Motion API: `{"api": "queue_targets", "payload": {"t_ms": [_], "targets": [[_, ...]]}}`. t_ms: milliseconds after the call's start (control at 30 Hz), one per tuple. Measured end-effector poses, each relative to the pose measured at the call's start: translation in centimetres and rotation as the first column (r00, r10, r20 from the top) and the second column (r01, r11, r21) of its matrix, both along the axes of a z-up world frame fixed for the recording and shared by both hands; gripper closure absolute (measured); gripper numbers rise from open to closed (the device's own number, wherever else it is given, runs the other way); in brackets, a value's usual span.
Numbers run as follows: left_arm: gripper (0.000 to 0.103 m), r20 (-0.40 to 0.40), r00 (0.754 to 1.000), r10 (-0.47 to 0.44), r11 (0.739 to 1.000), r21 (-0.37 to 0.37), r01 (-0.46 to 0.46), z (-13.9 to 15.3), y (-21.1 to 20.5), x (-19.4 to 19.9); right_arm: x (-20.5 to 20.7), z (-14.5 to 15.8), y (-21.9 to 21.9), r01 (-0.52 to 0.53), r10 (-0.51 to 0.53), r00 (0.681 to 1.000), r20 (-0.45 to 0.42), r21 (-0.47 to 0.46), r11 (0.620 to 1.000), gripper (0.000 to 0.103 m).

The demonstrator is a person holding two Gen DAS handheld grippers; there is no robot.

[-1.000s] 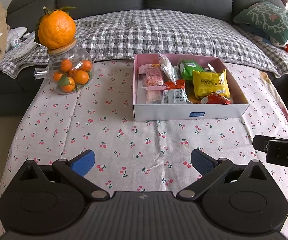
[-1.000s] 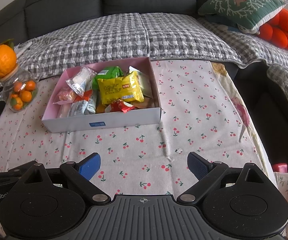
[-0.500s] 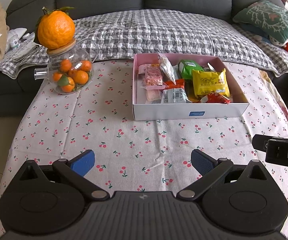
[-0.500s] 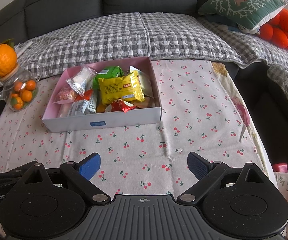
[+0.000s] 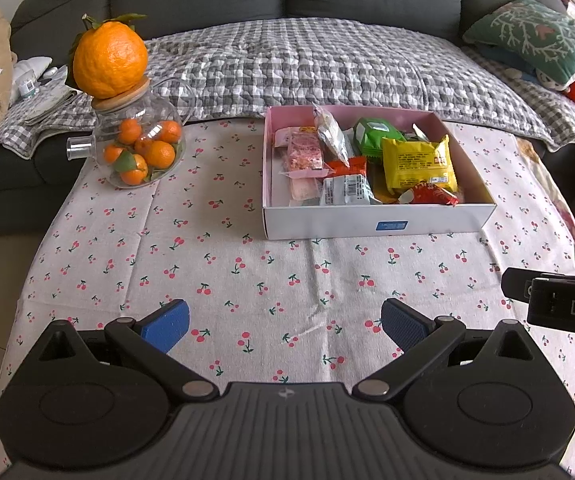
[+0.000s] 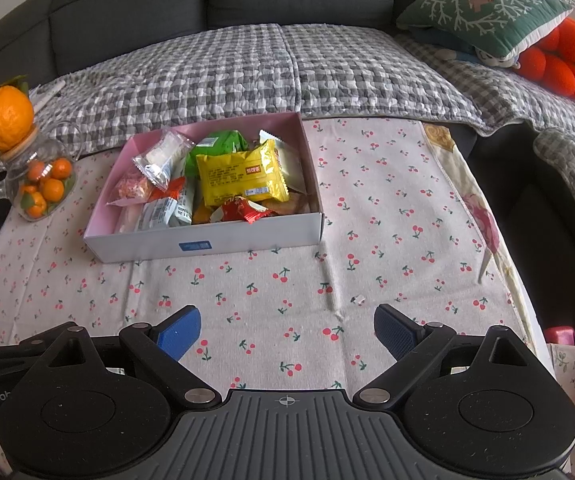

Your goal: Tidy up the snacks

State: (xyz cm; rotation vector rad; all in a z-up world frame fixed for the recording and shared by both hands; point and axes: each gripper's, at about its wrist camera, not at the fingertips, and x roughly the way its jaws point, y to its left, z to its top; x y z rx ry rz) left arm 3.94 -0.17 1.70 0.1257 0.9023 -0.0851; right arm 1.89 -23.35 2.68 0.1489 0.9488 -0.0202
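Observation:
A shallow white box with a pink inside point(image 5: 367, 225) point(image 6: 207, 244) sits on the cherry-print tablecloth and holds several wrapped snacks. Among them are a yellow packet point(image 5: 417, 164) point(image 6: 241, 174), a green packet point(image 5: 375, 136) point(image 6: 217, 142), a red wrapper point(image 5: 431, 195) point(image 6: 243, 210) and a clear bag point(image 5: 331, 134) point(image 6: 161, 160). My left gripper point(image 5: 285, 326) hovers open over the cloth in front of the box, with nothing between its blue pads. My right gripper point(image 6: 287, 330) is open too, in front of the box and a little to its right.
A glass jar of small oranges point(image 5: 139, 148) point(image 6: 37, 184) with a big orange point(image 5: 109, 58) on its lid stands left of the box. A dark sofa with a checked blanket point(image 5: 327, 68) runs behind the table. The cloth's right edge point(image 6: 495, 240) drops off beside the sofa.

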Motion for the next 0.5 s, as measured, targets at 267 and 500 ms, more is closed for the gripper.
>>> {"api": "queue_targets", "payload": {"t_ms": [267,500], "targets": [[0.001,0.0,1.0,-0.002,1.0,0.003,0.002,-0.02,-0.04,-0.01,-0.09,-0.1,0.09,-0.002,0.002,1.0,-0.001,-0.002,1.0,0.008],[0.001,0.001,1.0,-0.023,1.0,0.011,0.023,-0.14,0.02,-0.05,0.02,-0.5,0.16,-0.01,0.01,1.0,-0.011,-0.008,1.0,0.008]]}}
